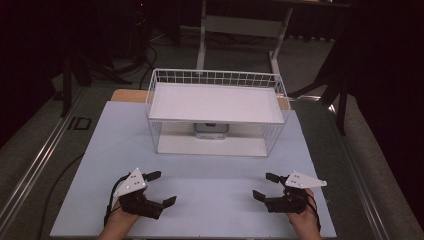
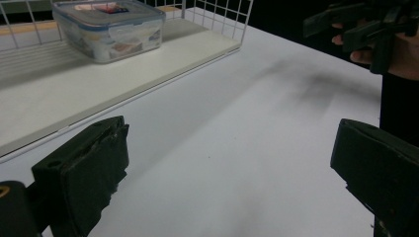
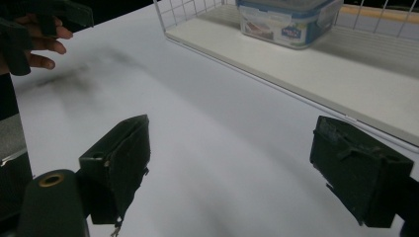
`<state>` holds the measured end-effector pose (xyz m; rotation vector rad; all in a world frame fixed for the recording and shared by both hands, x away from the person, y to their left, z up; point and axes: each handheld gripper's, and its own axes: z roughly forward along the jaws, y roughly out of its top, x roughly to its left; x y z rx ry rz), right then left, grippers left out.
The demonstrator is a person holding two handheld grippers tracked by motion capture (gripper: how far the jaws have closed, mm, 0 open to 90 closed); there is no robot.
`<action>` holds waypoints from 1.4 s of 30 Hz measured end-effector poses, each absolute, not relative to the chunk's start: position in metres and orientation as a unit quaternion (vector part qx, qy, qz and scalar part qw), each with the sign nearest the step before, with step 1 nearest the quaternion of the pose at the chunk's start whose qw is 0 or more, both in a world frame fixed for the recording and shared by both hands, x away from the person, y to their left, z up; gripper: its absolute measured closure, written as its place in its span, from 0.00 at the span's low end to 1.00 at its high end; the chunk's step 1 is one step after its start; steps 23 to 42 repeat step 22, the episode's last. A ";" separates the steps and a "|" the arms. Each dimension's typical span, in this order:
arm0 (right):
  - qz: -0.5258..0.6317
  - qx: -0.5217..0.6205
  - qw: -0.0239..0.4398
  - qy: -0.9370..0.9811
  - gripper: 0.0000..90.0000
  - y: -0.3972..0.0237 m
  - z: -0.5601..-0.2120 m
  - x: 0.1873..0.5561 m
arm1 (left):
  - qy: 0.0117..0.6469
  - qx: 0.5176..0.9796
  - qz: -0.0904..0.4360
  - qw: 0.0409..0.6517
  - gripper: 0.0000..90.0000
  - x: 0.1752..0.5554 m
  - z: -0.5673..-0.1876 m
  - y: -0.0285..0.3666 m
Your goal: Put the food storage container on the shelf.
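A white wire rack (image 1: 216, 78) with two shelves stands at the middle back of the white table (image 1: 200, 175). On its lower shelf sits a clear plastic lidded container (image 1: 211, 129) (image 2: 109, 27) (image 3: 286, 19). My left gripper (image 1: 162, 188) (image 2: 232, 168) rests low at the front left, open, nothing between its jaws. At the front right my right gripper (image 1: 265, 185) (image 3: 232, 168) is also open and holds nothing. Both point inward toward each other, well in front of the rack. In each gripper view the other hand and its gripper appear farther off.
The rack's flat white top shelf (image 1: 215, 102) hides most of the container from above. Table legs and a stand (image 1: 240, 25) lie behind on a dark floor. A metal rail (image 1: 35, 165) runs along the left of the table.
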<state>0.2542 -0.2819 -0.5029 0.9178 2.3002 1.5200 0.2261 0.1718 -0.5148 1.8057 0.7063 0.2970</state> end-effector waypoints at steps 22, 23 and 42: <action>0.504 0.318 0.110 0.796 0.17 -0.278 -0.512 0.261 | 0.297 0.768 0.117 0.556 0.03 0.226 -0.520 0.174; 0.504 0.318 0.110 0.796 0.17 -0.278 -0.512 0.261 | 0.297 0.768 0.117 0.556 0.03 0.226 -0.520 0.174; 0.504 0.318 0.110 0.796 0.17 -0.278 -0.512 0.261 | 0.297 0.768 0.117 0.556 0.03 0.226 -0.520 0.174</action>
